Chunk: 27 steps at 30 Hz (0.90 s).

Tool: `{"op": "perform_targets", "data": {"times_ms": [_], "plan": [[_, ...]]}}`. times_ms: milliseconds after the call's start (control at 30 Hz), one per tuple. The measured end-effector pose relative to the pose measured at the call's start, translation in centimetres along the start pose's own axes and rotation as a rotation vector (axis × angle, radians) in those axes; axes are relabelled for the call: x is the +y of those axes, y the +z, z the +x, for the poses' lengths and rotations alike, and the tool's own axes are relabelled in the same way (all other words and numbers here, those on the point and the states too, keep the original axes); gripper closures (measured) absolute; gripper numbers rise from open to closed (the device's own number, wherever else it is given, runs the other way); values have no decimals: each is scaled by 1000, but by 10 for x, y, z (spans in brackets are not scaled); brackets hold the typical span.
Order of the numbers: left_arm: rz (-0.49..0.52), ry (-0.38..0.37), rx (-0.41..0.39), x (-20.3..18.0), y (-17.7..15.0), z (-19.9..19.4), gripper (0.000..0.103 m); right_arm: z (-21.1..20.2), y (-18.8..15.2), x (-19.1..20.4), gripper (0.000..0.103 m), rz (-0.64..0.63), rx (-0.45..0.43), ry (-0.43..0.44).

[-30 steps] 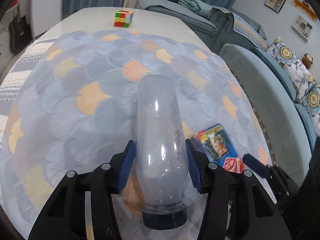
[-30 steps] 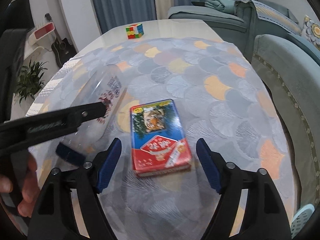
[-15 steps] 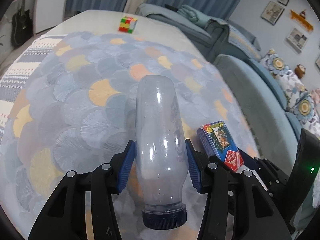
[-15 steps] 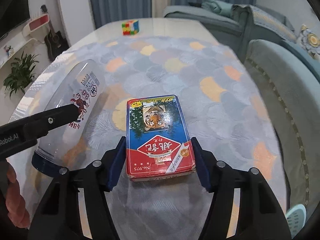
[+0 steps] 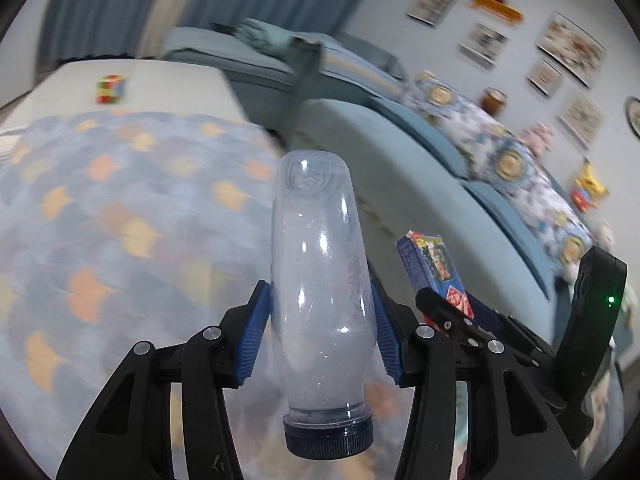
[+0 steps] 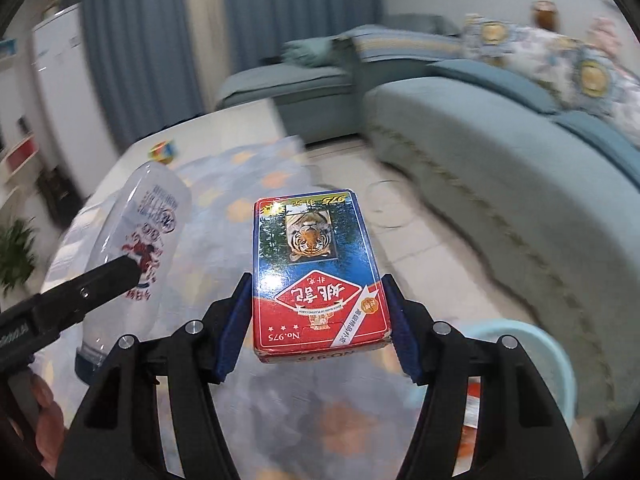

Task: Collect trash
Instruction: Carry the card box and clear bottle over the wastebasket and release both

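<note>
- Blue ribbed pads of the left gripper (image 5: 320, 332) are pressed against the waist of a clear plastic bottle (image 5: 318, 280), which is pinched with its dark cap toward the camera and its base pointing away.
- Blue pads of the right gripper (image 6: 318, 328) are clamped on the long sides of a card box (image 6: 316, 276) printed with a tiger; its jaws have just been closing, and the box is now gripped between them.
- Both items are held clear above the table, side by side, judged to be on their way to a bin.
- A pale blue bin (image 6: 532, 344) is partly seen below the right gripper, off the table's near right corner; it is judged the likely drop point.
- The table is covered by a scallop-patterned cloth (image 5: 120, 220) in blue, grey and orange, blurred by motion.
- A colour cube (image 5: 110, 89) is left near the table's far edge, on bare tabletop beyond the cloth.
- Beyond the table's right edge a blue sofa (image 6: 500, 168) is seen, with curtains and framed pictures on the walls behind.
</note>
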<state>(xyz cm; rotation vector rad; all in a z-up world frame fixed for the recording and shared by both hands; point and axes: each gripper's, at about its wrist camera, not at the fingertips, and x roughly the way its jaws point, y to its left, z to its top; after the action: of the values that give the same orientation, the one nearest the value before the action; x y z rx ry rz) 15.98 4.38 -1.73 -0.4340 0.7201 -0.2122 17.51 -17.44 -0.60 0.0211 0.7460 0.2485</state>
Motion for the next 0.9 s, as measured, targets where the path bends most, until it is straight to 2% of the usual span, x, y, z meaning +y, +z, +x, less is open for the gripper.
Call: {"op": "perform_targets", "data": {"times_ms": [167, 300, 400, 567, 700, 900], "plan": [[84, -61, 58, -69, -23, 21, 55, -44, -14, -65, 44, 51, -11, -159], [130, -95, 121, -114, -44, 45, 55, -66, -33, -117, 44, 130, 13, -220], [161, -110, 165, -136, -56, 60, 55, -70, -48, -145, 44, 180, 40, -245], [227, -109, 247, -167, -81, 89, 55, -65, -80, -189, 44, 274, 142, -269], [281, -92, 303, -183, -102, 108, 55, -49, -106, -209, 43, 323, 239, -308], [353, -71, 385, -193, -123, 134, 55, -29, -129, -218, 42, 374, 309, -297]]}}
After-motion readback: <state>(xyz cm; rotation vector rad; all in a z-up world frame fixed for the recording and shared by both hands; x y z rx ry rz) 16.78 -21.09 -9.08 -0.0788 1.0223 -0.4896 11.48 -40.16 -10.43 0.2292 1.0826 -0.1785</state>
